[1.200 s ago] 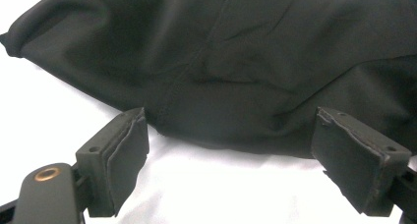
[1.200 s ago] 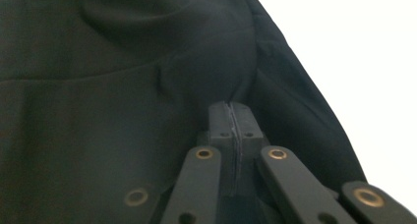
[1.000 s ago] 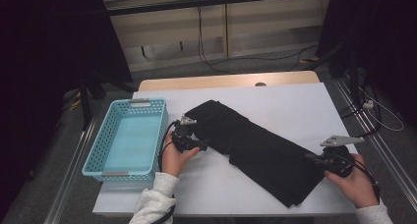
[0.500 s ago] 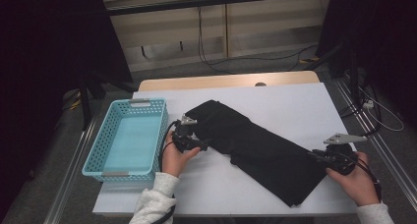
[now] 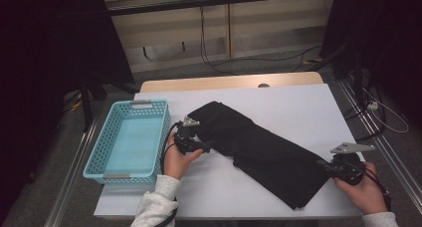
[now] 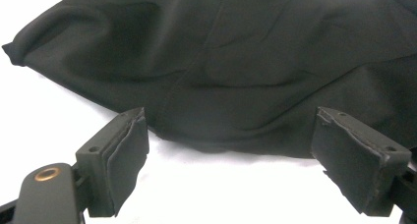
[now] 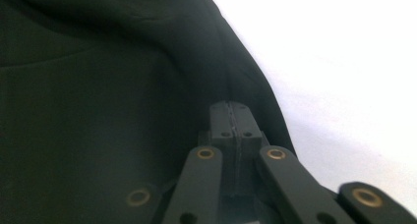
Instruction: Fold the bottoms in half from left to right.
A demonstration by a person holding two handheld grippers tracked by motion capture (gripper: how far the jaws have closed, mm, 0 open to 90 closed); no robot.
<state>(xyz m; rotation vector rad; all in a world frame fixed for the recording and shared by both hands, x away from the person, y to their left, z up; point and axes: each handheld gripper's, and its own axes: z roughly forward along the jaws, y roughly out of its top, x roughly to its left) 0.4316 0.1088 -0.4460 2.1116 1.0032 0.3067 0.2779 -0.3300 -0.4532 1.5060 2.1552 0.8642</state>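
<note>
The cloth in front of me is plain black, no print or stripe on it, and in my left gripper view it looks the same flat black with only darker folds. My left gripper is black with a grey plate on top; its jaws are dark grey with a brass-coloured rivet. My right gripper is black too, with brass-coloured rivets on its arms. The basket is light blue with a mesh pattern. The table is white, with a pale wood edge. My sleeve is light grey.
</note>
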